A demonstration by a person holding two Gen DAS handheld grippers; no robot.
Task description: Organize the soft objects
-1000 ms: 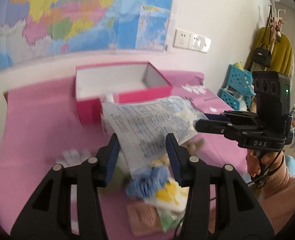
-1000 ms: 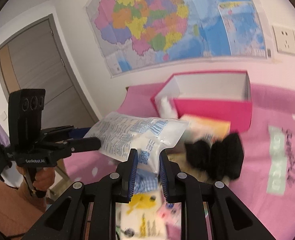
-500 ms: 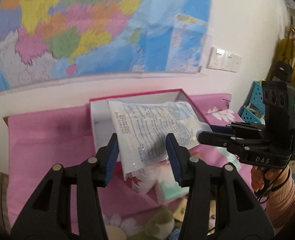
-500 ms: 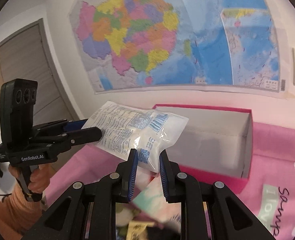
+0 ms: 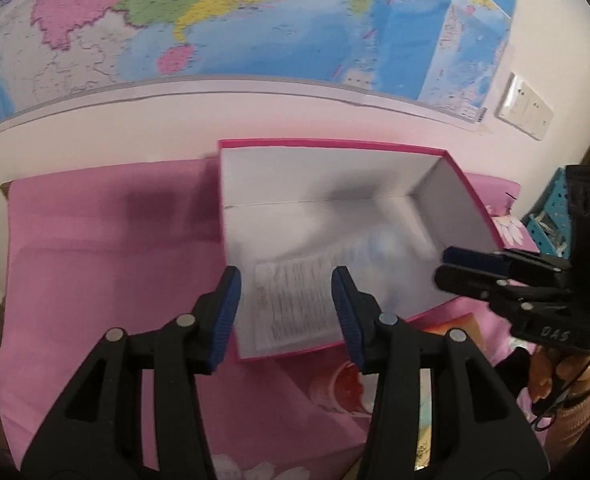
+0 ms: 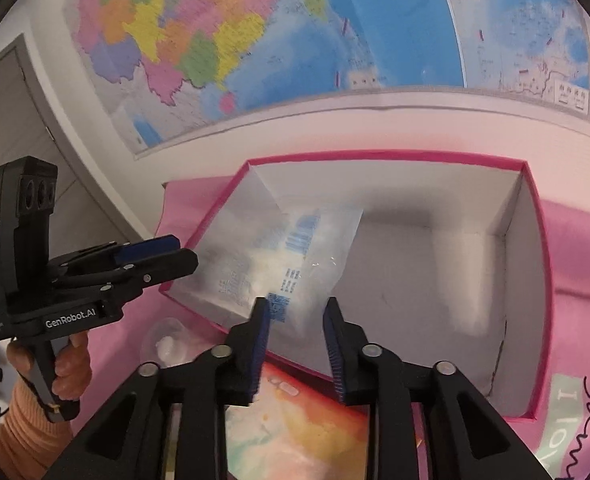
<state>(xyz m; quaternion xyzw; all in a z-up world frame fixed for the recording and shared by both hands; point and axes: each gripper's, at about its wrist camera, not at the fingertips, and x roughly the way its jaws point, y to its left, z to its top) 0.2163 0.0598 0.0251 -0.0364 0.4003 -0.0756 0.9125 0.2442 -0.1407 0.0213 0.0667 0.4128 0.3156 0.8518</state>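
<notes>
A clear plastic packet [image 5: 295,300] with blue print lies blurred inside the open pink box [image 5: 335,145], against its near left corner. My left gripper [image 5: 285,280] hangs over the box's near wall, jaws apart, and a strip of white floor shows between its left pad and the packet. In the right wrist view the packet [image 6: 287,256] slants down into the box [image 6: 375,156] just beyond my right gripper [image 6: 295,306]. The right jaws are opening and their pads stand clear of the packet. Each gripper also shows from the side: the right gripper [image 5: 447,268], the left gripper [image 6: 183,252].
The box stands on a pink cloth [image 5: 95,248] against a wall with a large map [image 5: 255,20]. An orange-printed pack [image 6: 295,432] and a small clear bag [image 6: 167,340] lie in front of the box. A blue crate [image 5: 551,220] stands at the right, a door [image 6: 23,128] at the left.
Both grippers carried the packet forward from above the pile to over the box. The right jaws have parted and the packet has dropped into the box.
</notes>
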